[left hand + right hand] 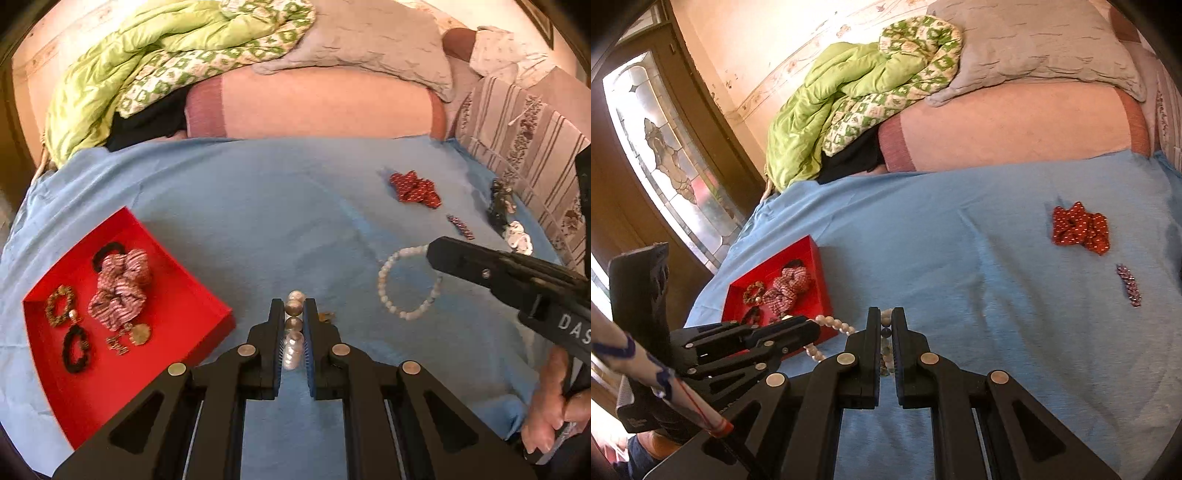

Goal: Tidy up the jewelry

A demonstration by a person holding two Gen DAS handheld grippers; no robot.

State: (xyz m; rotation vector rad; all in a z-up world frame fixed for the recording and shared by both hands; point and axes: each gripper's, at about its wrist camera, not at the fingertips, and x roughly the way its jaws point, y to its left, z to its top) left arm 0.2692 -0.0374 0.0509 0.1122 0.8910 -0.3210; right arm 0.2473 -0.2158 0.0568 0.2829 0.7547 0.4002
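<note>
While both hand-held grippers work over a bed covered by a blue sheet (258, 206), the left hand-held gripper (294, 314), at bottom centre of the left wrist view, has its fingers drawn nearly together on a string of large pearl beads (294, 306), which runs along the gap between the pads. Right of it lies a white bead bracelet (384, 277) as an open loop on the sheet; the right hand-held gripper (430, 251) enters from the right edge with its tip at the loop's upper end. In the right wrist view, the right hand-held gripper (886, 325) shows a narrow gap between its fingers with beads (886, 354) lodged in it; whether they are firmly clamped cannot be told. A red tray (177, 258) sits at lower left of the left wrist view, holding a pink striped scrunchie (122, 291), black hair ties (75, 347), a gold bracelet (59, 306) and a gold pendant (140, 334). Toward the upper right of the sheet lie a red dotted scrunchie (415, 190), a small beaded clip (460, 226) and a dark cluster of items (500, 203) that is too small to identify. A green quilt (147, 55) and a grey pillow (369, 40) occupy the top of the frame.
</note>
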